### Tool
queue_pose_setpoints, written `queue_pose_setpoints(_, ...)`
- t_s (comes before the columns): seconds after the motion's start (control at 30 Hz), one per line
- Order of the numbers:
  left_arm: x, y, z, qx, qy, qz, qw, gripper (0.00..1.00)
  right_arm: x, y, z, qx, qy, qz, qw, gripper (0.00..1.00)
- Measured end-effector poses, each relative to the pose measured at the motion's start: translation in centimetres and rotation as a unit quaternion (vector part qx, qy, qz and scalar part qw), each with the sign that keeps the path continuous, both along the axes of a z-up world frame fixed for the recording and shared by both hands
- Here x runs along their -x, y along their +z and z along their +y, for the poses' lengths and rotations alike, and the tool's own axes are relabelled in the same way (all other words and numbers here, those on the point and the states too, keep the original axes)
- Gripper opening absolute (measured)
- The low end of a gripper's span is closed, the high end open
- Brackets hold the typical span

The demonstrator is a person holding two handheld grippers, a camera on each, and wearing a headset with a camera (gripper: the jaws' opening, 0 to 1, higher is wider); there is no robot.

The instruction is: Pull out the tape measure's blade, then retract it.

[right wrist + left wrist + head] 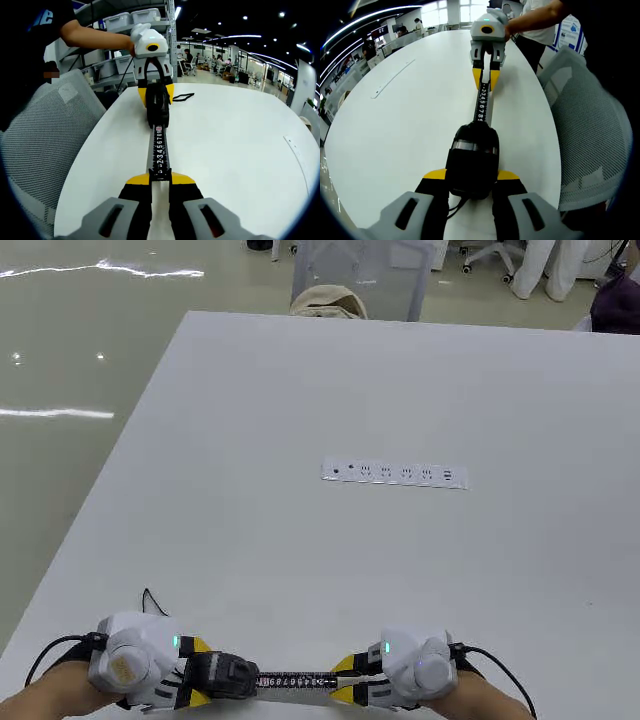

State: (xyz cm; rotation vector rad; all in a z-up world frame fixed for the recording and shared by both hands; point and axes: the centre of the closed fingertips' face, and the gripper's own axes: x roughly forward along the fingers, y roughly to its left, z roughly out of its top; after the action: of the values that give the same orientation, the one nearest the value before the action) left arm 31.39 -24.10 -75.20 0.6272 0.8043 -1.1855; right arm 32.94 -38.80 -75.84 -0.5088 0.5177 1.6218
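- Jaws: left gripper (472, 175) is narrow, clamped on the sides of the black case (472, 160). Right gripper (160, 180) is nearly closed, pinching the tip of the blade (159, 147).
- Blade is out a short length. It runs straight from the case to the right gripper, numbers face up.
- Head view gives the layout. Both grippers face each other at the near edge of the table (300, 390), case on the left, blade tip on the right. The hands are cut off by the frame bottom.
- Left gripper view gives the case close up between yellow fingertips (436, 174). The blade leaves its far end toward the other gripper. That grip is too small to read in the head view.
- Right gripper view gives the tip grip: the blade end sits between the yellow pads (137, 179), with the printed scale starting just past them.
- Both gripper views add a mesh chair (585, 140) just off the near table edge, beside the blade line.
- Cable (182, 96), a black loop, lies on the table near the left gripper and apart from the case.
- Power strip (394, 474) lies mid-table, well apart from the tape. Wide white tabletop lies between them and out to the far edge.
- Can't tell whether the blade touches the table.
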Motion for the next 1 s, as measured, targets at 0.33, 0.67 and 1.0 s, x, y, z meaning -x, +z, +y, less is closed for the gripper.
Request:
queue_pose_setpoints(0.33,0.0,0.0,0.0,0.0,0.0,0.0,1.0,0.29,0.0,0.0,-0.4,0.001,0.0,0.0,1.0,0.09)
queue_pose_setpoints(0.67,0.1,0.0,0.0,-0.001,-0.001,0.0,1.0,0.29,0.0,0.0,-0.8,0.001,-0.001,0.003,1.0,0.09)
queue_pose_setpoints(1.0,0.1,0.0,0.1,0.0,0.0,0.002,1.0,0.29,0.0,0.2,-1.1,0.002,0.001,0.003,1.0,0.09)
